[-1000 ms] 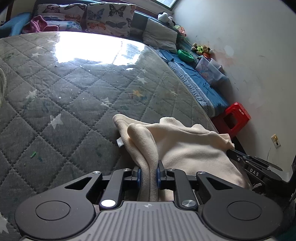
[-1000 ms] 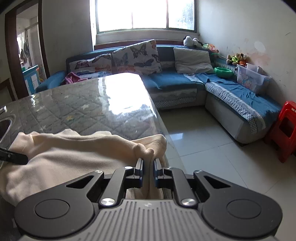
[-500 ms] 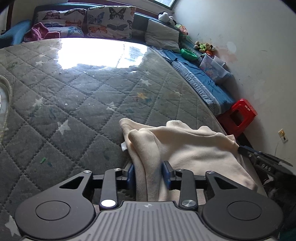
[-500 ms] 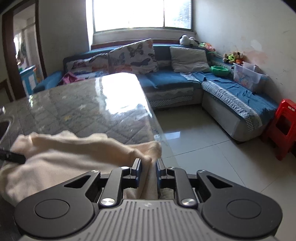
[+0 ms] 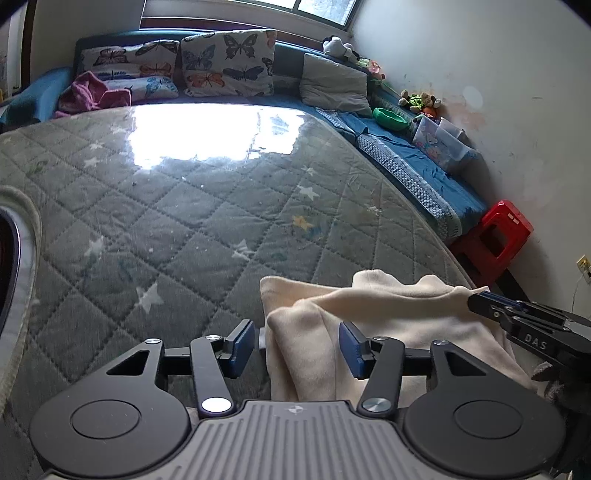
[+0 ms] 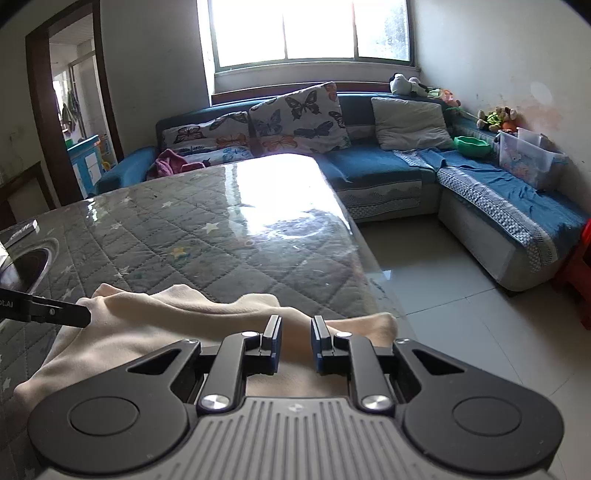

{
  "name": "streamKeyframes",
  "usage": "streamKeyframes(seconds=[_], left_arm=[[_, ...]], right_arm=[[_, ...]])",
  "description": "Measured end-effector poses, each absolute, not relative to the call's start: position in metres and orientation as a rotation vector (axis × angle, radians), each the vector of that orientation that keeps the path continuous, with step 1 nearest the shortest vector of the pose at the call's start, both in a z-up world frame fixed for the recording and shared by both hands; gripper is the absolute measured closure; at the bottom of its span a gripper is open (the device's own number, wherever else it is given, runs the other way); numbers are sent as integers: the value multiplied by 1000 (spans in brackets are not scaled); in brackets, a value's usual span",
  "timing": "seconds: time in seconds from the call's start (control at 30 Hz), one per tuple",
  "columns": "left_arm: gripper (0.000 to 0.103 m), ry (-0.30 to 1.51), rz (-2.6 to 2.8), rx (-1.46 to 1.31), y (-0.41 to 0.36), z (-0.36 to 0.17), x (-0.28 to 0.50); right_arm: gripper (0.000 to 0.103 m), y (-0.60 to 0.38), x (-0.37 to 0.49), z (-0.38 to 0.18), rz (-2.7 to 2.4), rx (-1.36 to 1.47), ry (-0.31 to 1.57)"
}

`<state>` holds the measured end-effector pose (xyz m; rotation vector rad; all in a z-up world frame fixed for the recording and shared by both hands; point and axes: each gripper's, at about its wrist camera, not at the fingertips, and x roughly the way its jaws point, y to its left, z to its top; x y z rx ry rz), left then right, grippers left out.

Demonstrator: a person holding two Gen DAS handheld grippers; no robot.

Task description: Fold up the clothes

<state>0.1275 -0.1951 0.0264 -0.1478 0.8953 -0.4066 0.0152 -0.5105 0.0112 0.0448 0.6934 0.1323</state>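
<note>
Left wrist view shows the left gripper (image 5: 297, 341) with its blue-padded jaws spread wide, a fold of the cream garment (image 5: 373, 328) lying loose between them without being pinched. The garment sits bunched at the near right edge of the table (image 5: 184, 206), and the tip of the right gripper (image 5: 517, 314) reaches in from the right, touching its far right corner. In the right wrist view the right gripper (image 6: 294, 343) also stands parted, the cloth (image 6: 155, 325) lying under and between its jaws, not clamped; the left gripper (image 6: 48, 312) pokes in from the left at the garment's edge. The table is covered with a grey-green quilted cloth with stars under a glossy sheet that reflects the window (image 6: 310, 31). Beyond it runs a blue corner sofa (image 6: 388, 173) with butterfly cushions (image 6: 295, 118), a grey pillow (image 6: 410, 122), a green bowl (image 6: 474, 146), a clear storage box (image 6: 528, 160) and stuffed toys (image 6: 495, 116). A red plastic stool (image 5: 495, 232) stands by the right wall.
</note>
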Motion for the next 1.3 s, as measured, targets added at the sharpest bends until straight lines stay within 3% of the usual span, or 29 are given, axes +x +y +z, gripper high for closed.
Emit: streamKeyframes(seconds=[0.67, 1.3], left_arm=[[44, 849, -440, -2, -236, 23, 151], [44, 835, -425, 58, -250, 15, 153]], right_arm=[[86, -501, 40, 2, 148, 43, 700], [85, -447, -19, 12, 379, -60, 682]])
